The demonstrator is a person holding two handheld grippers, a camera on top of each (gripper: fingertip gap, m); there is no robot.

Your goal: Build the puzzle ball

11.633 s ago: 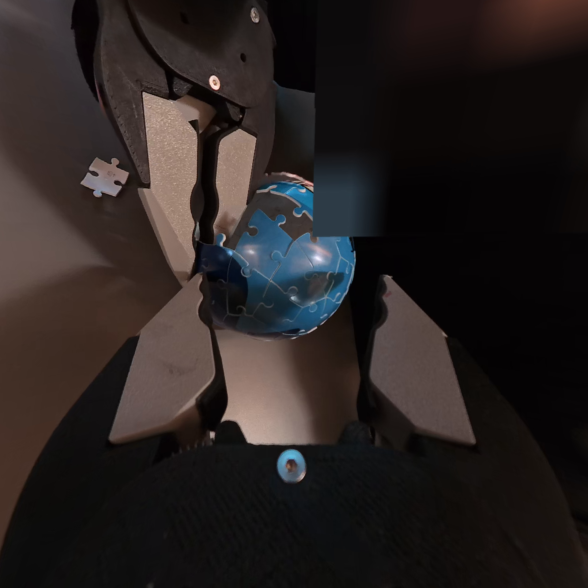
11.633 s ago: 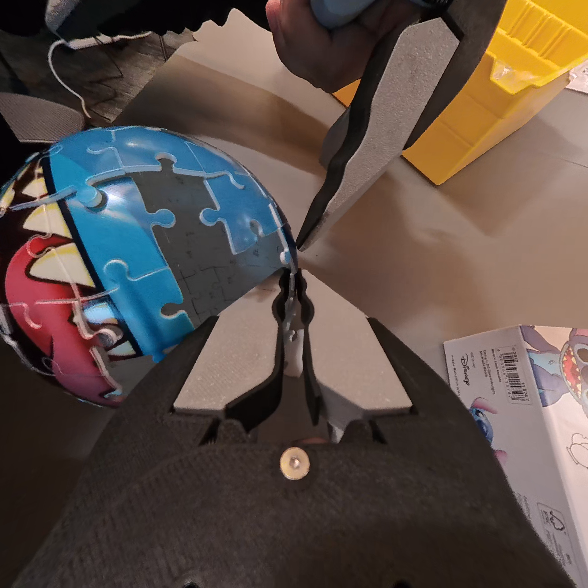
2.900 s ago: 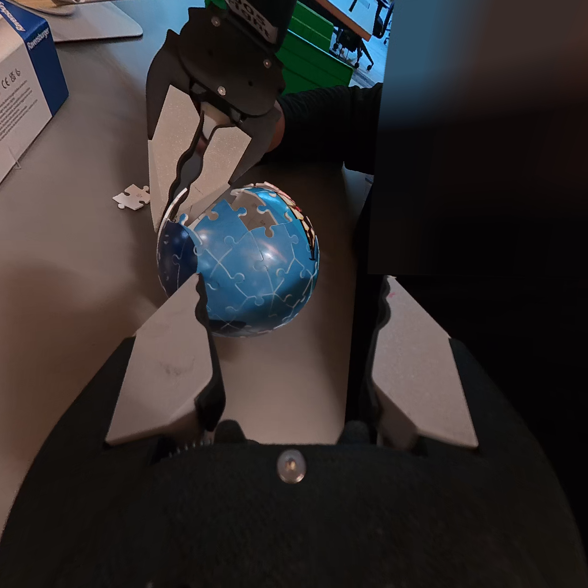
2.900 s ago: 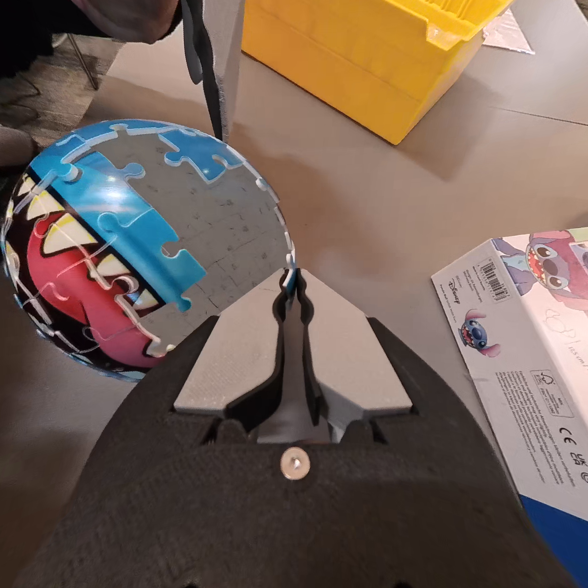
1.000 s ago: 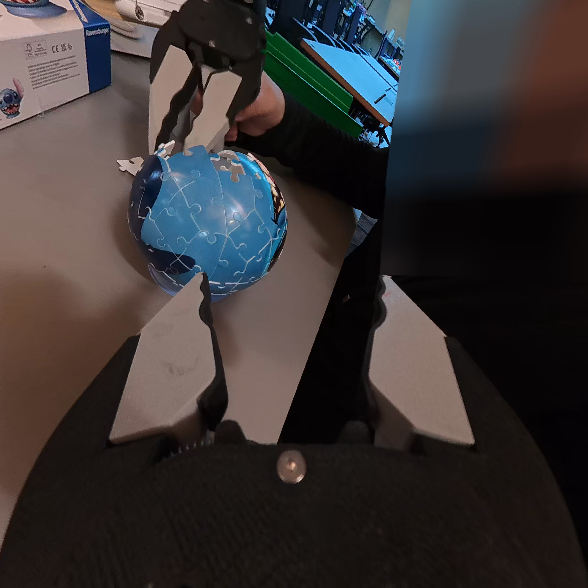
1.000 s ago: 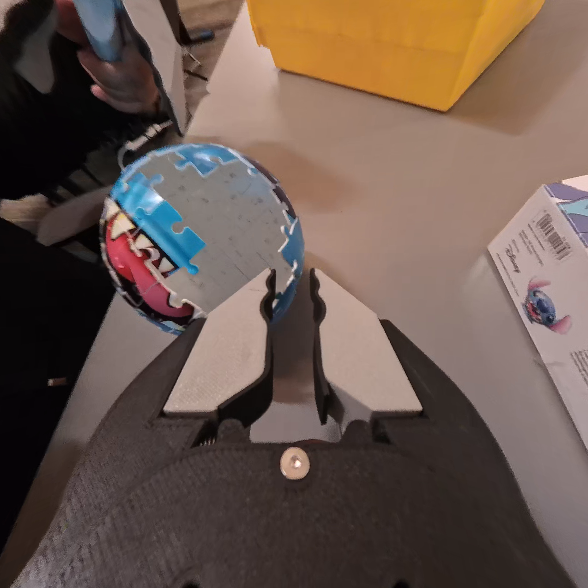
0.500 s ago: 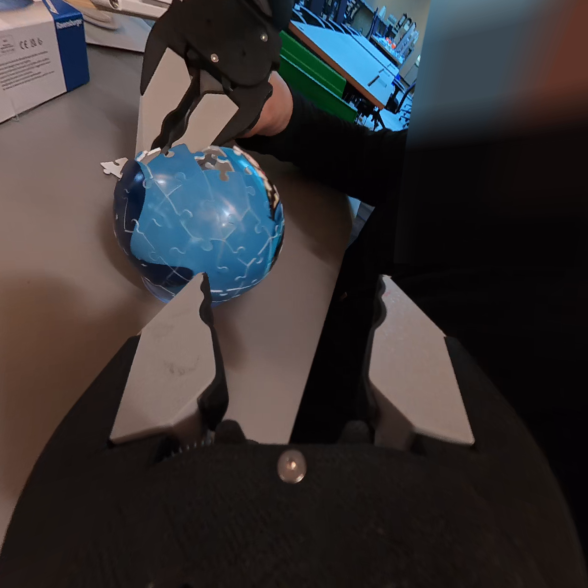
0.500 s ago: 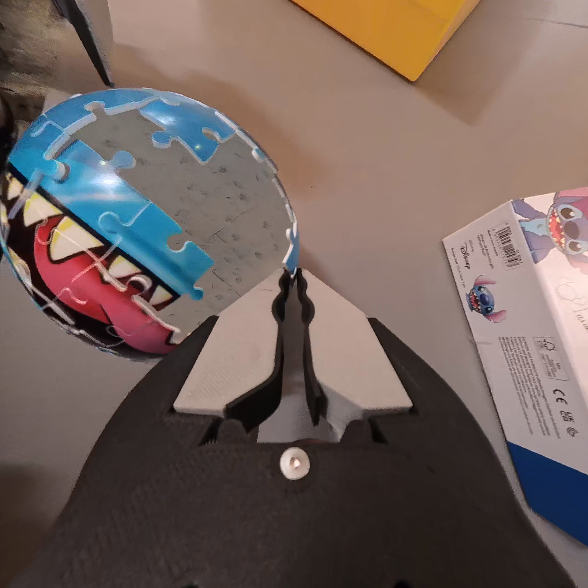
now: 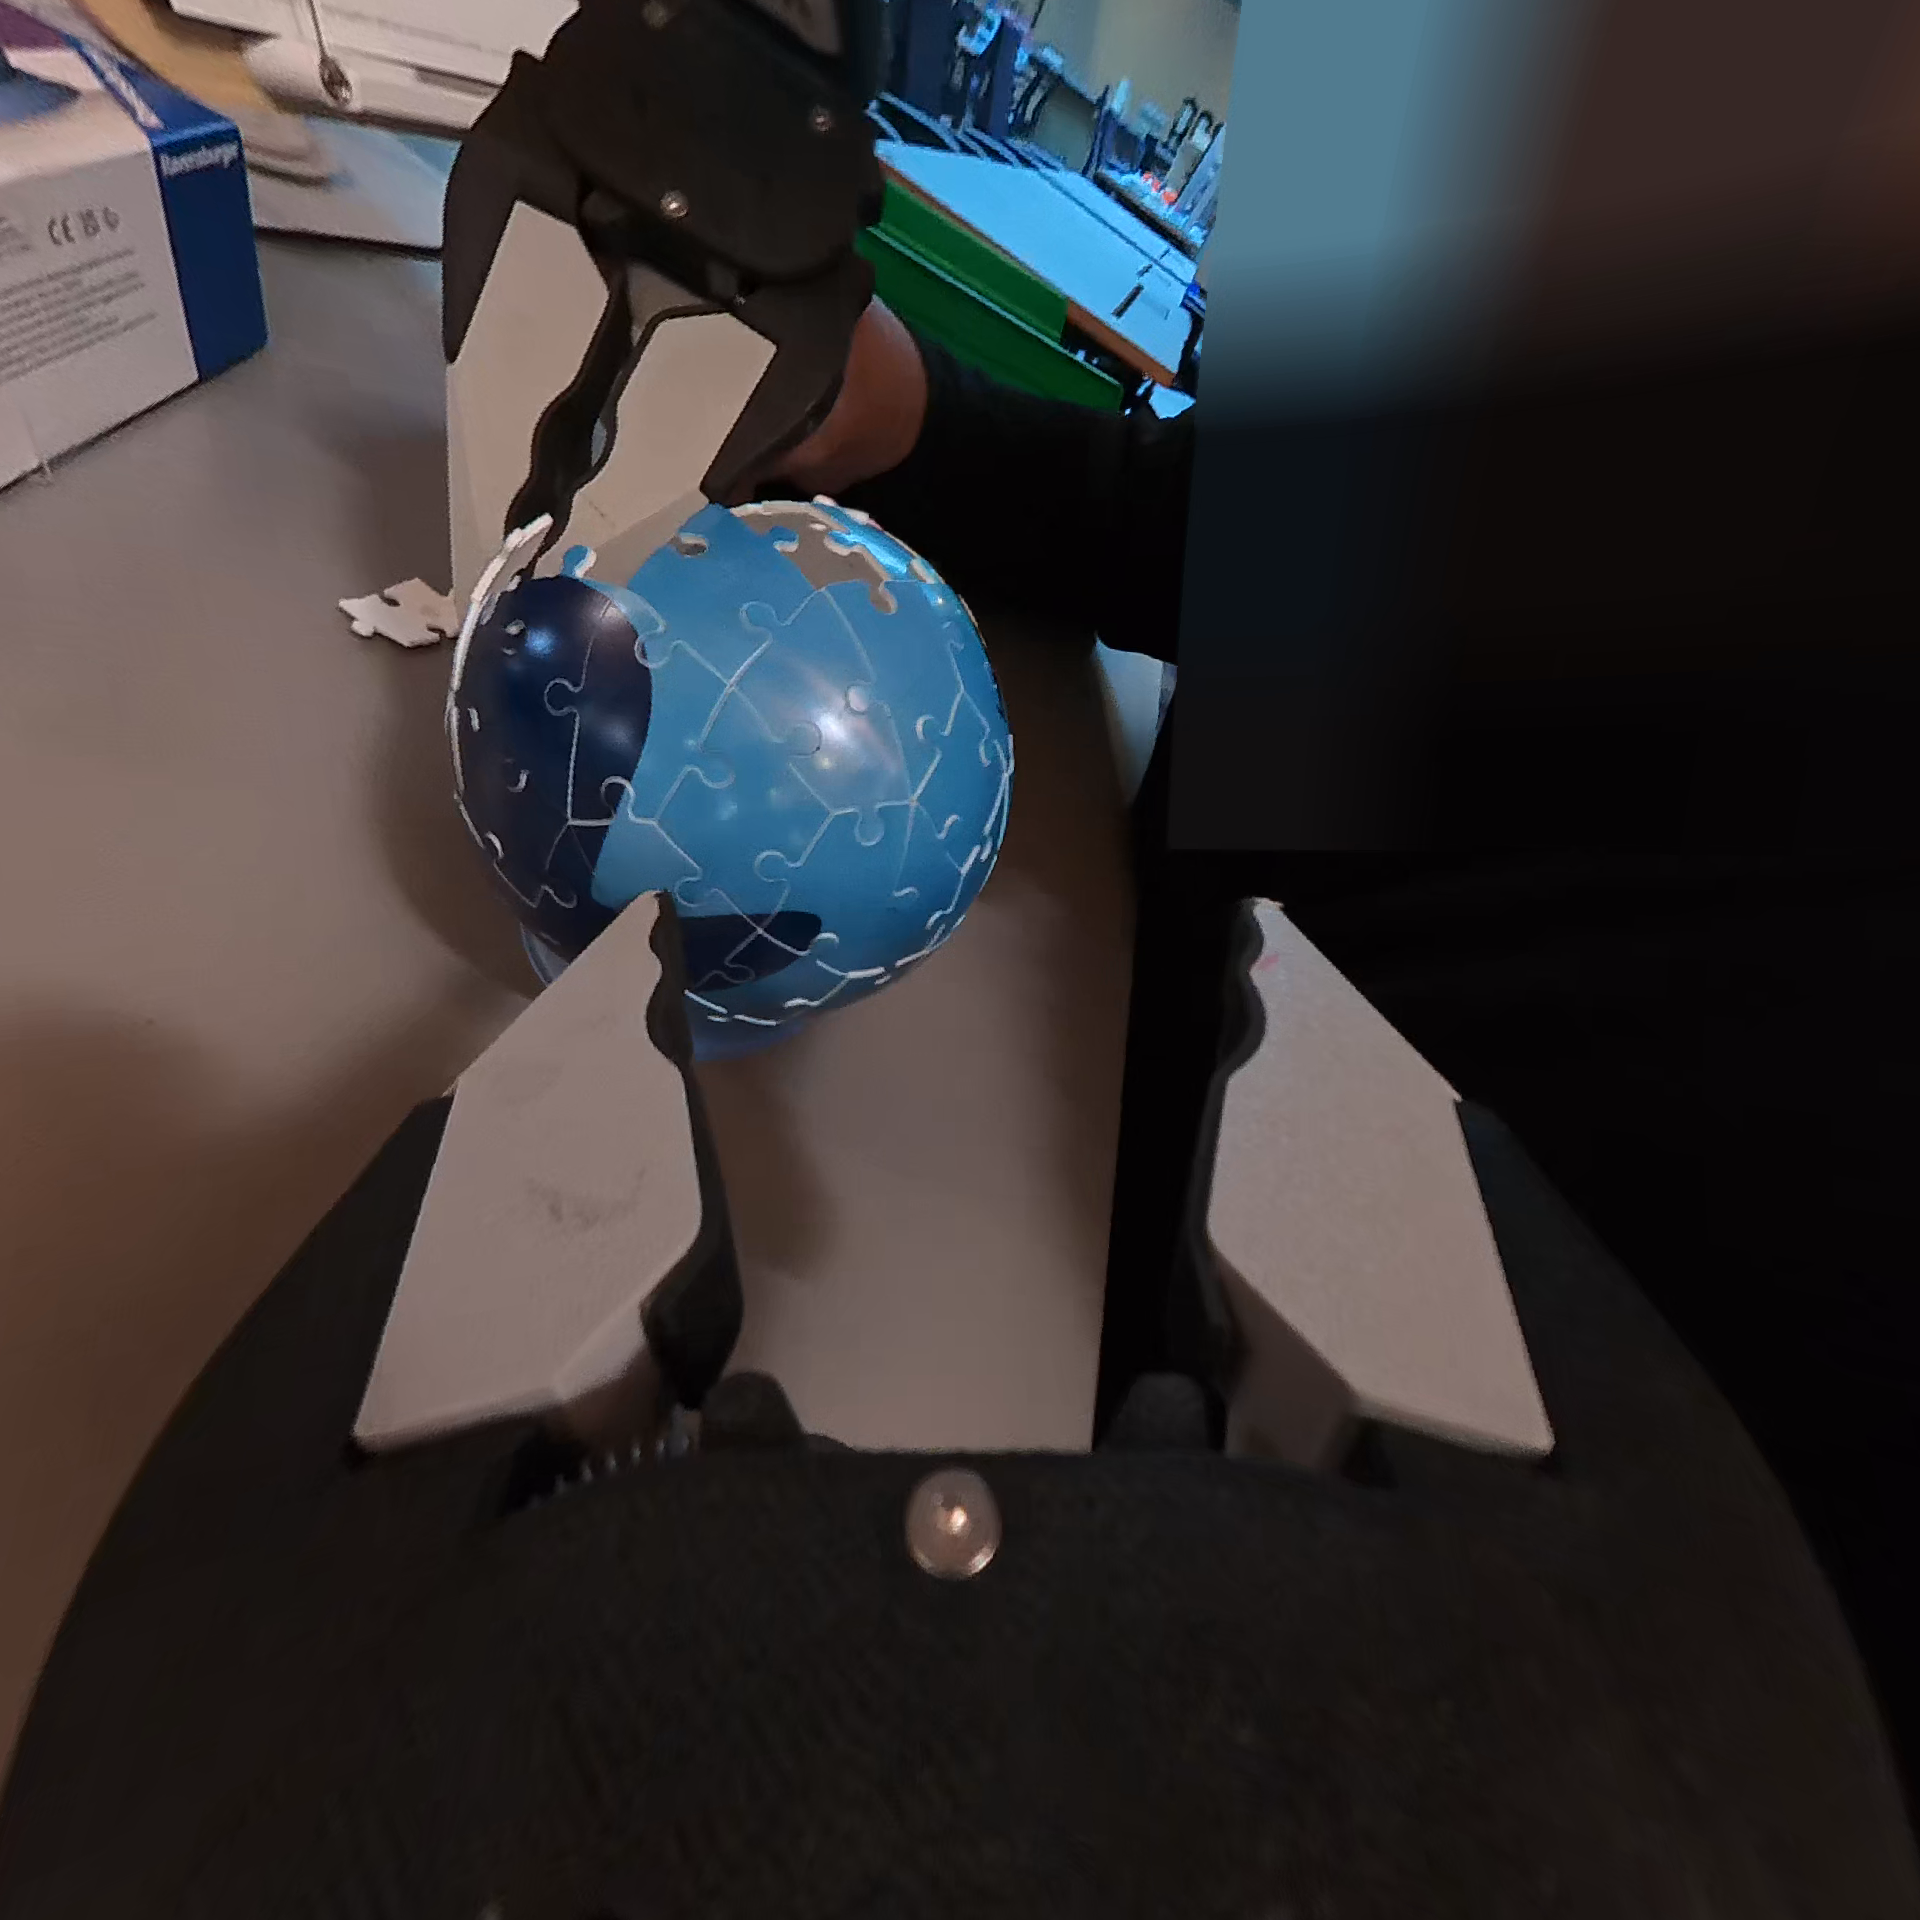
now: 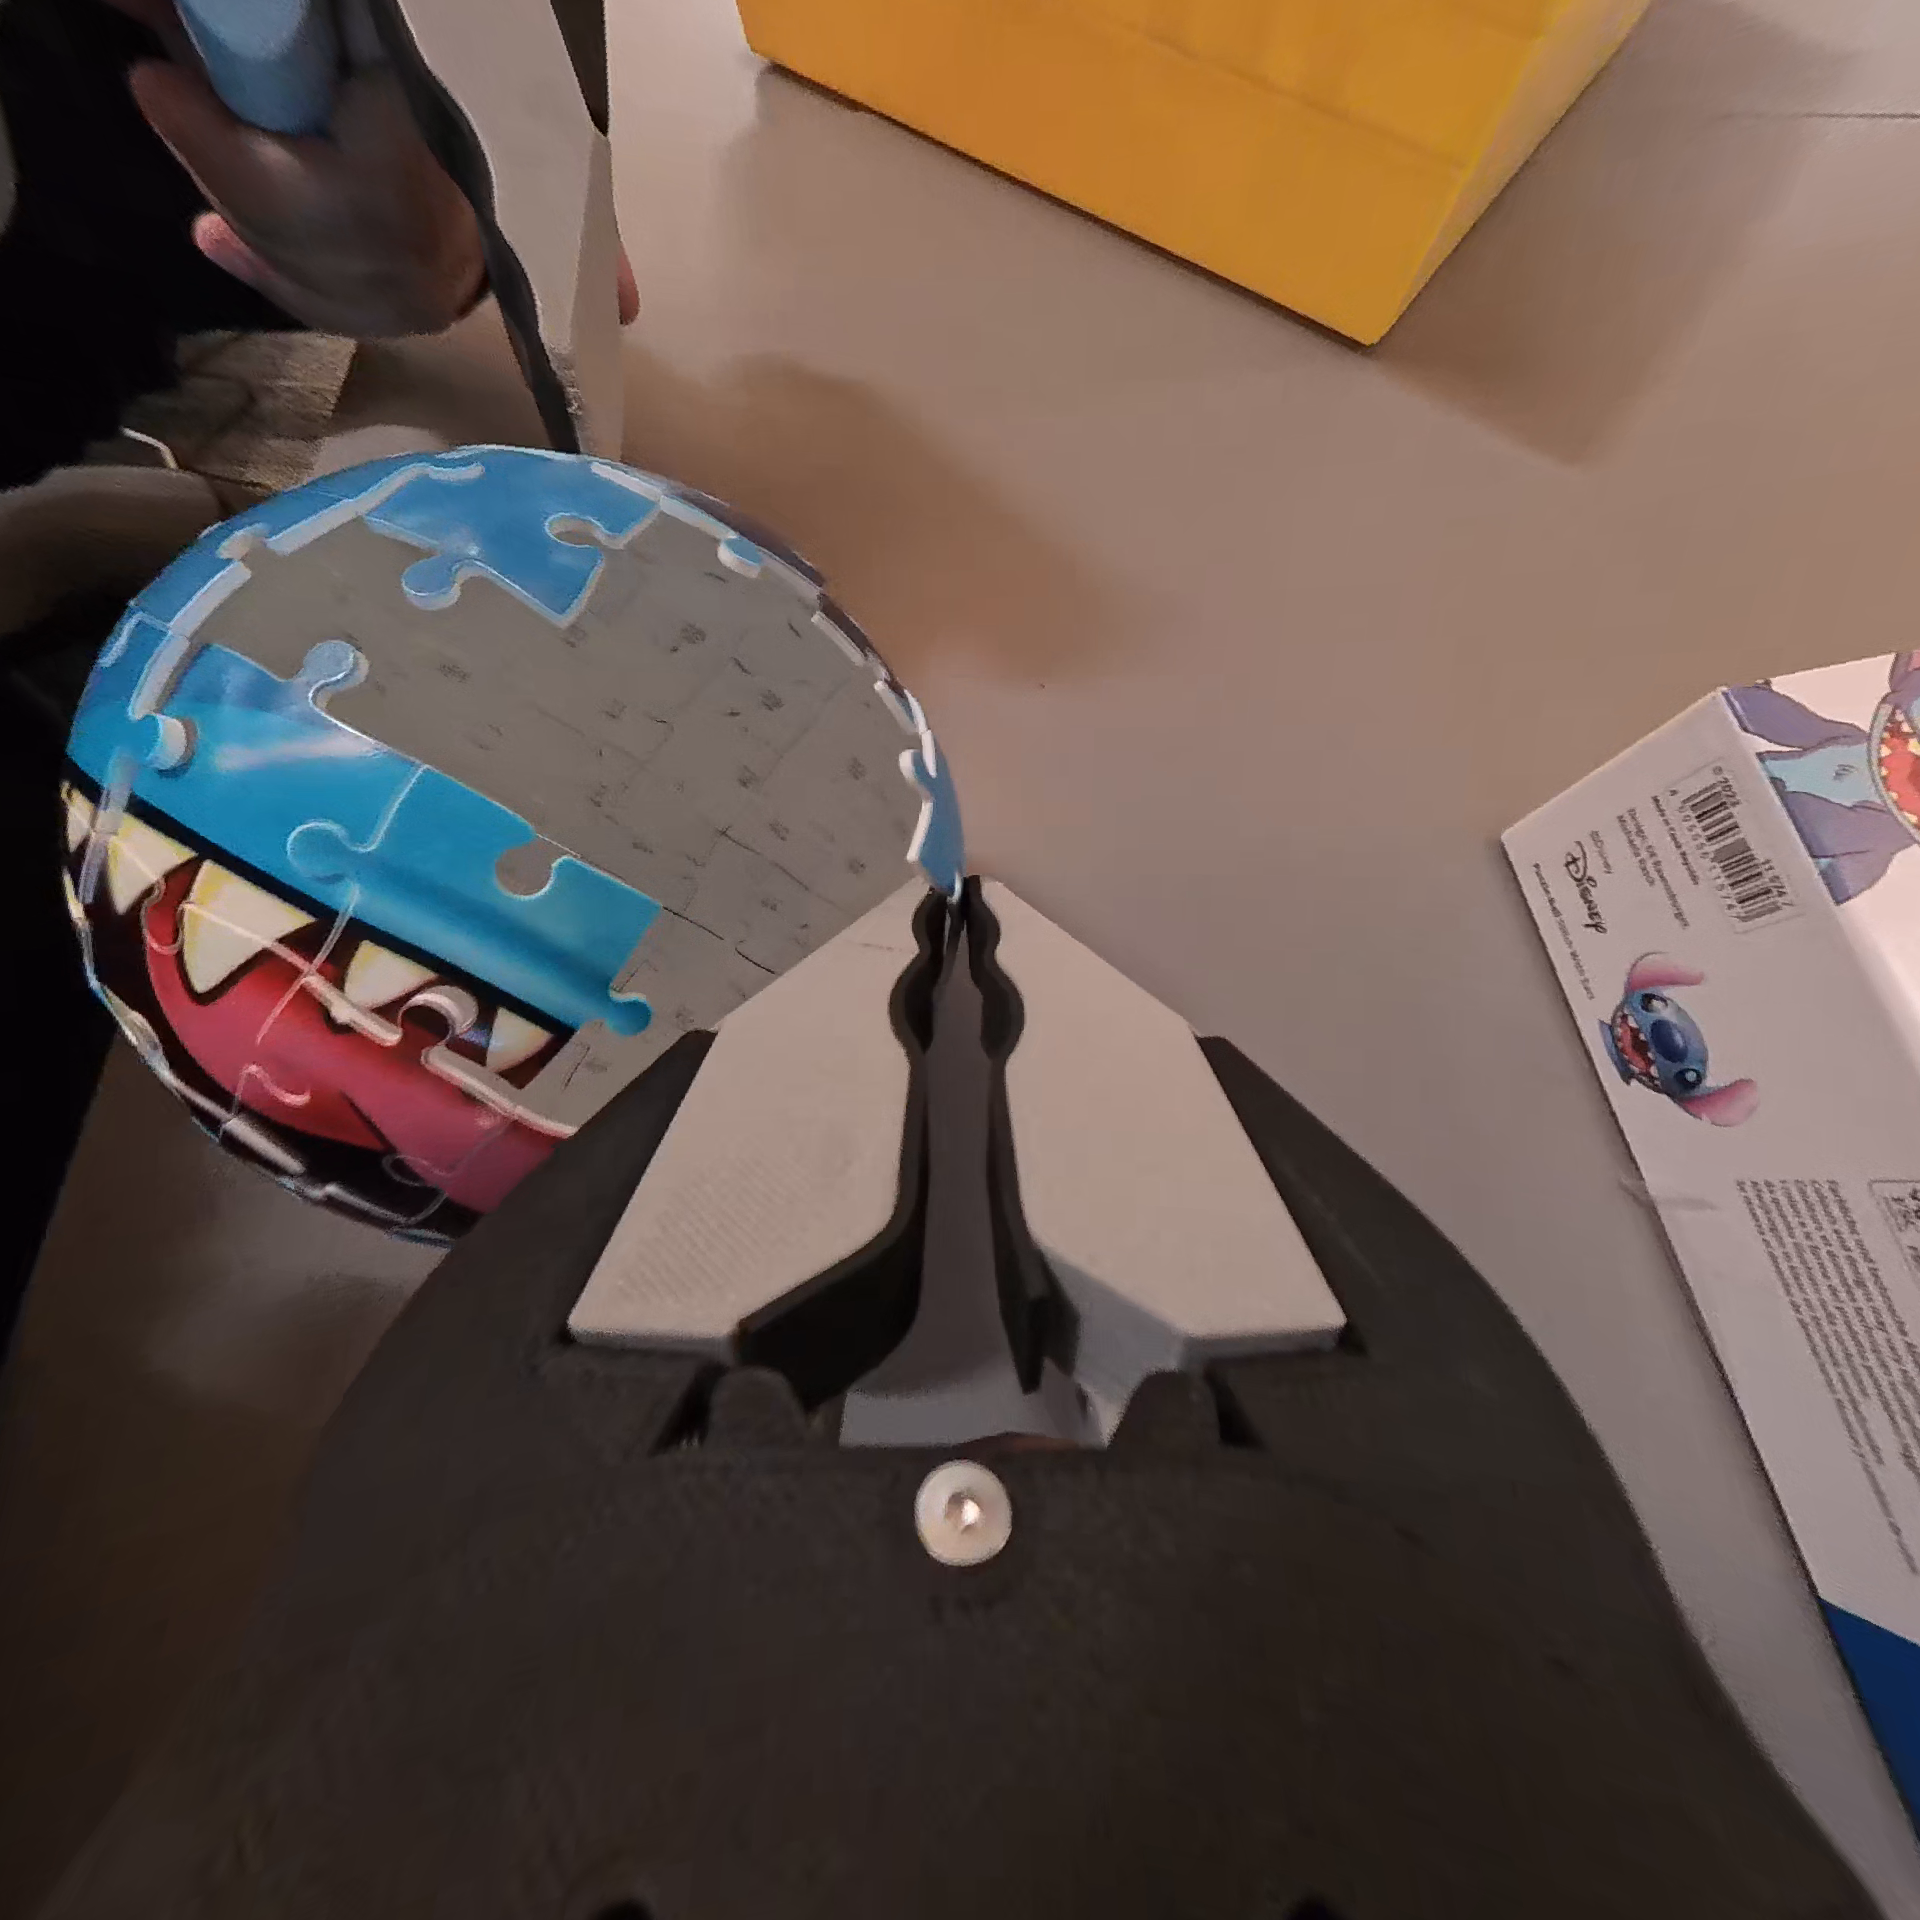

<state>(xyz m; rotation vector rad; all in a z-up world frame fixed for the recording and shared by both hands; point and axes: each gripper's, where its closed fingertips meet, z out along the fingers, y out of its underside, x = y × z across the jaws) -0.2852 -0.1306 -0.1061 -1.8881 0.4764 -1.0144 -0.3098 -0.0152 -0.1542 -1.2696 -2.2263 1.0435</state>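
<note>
A partly built blue puzzle ball point(image 9: 748, 769) sits on a grey table point(image 9: 187, 831). Left of the ball, the left gripper point(image 9: 951, 914) hovers with jaws wide apart, gripping nothing. At the ball's right rim, the right gripper point(image 10: 956, 899) pinches the shell's edge. Further right lies a puzzle box point(image 10: 1714, 987).

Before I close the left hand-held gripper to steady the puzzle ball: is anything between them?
Nothing visible. The open left hand-held gripper faces the puzzle ball across the table; the right hand-held gripper pinches its far rim, clear of that path.
</note>
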